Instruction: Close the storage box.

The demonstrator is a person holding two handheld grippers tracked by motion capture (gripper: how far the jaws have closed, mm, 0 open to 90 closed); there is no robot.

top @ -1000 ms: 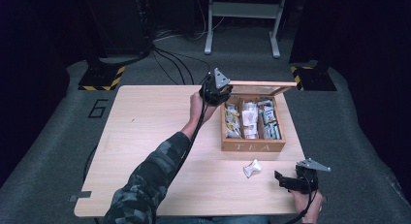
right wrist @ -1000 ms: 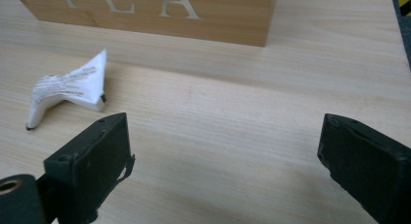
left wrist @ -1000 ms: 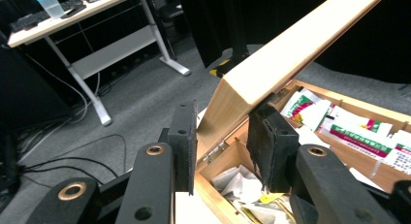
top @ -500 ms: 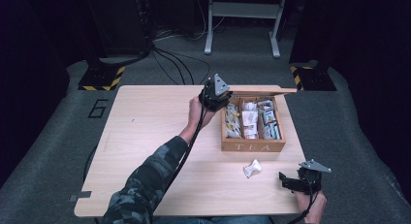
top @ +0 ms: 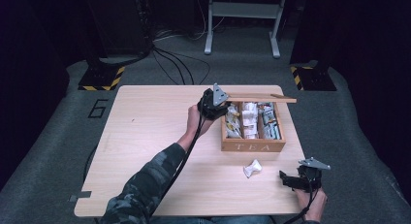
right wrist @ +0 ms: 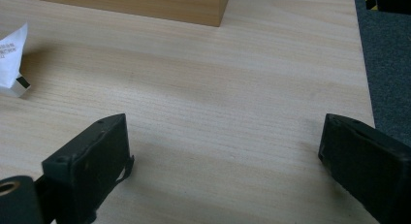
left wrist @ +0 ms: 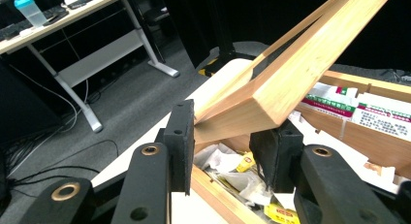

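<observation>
wooden lid [top: 261,97] now down to a thin edge-on strip along the far rim of the tea box [top: 252,146], right of frame centre in the high view. a second ago showed a broader band of its face. tipped forward since, then. reads as closing under way, not finished: packed sachets [top: 249,118] uncovered in all three compartments.

left gripper [top: 216,104] at the lid's left corner, slid slightly down the frame with it. seen in the left gripper view [left wrist: 228,132]: jaws narrowed round the blunt lid [left wrist: 310,59] corner, lid slanting up to the upper right, box contents below. left pad against the wood; right pad tucked under the corner, contact there probably but not certainly firm. taken as gripped.

right gripper [top: 291,180] low in the lower right of the high view, drifted a touch further down-right. in the right gripper view [right wrist: 223,151] jaws spread wide over bare table [top: 150,132], nothing between them.

loose sachet [top: 252,168] unmoved on the table just in front of the box, at the far left edge of the right gripper view [right wrist: 12,59], outside the jaws. likely left out if the lid goes down now.
</observation>
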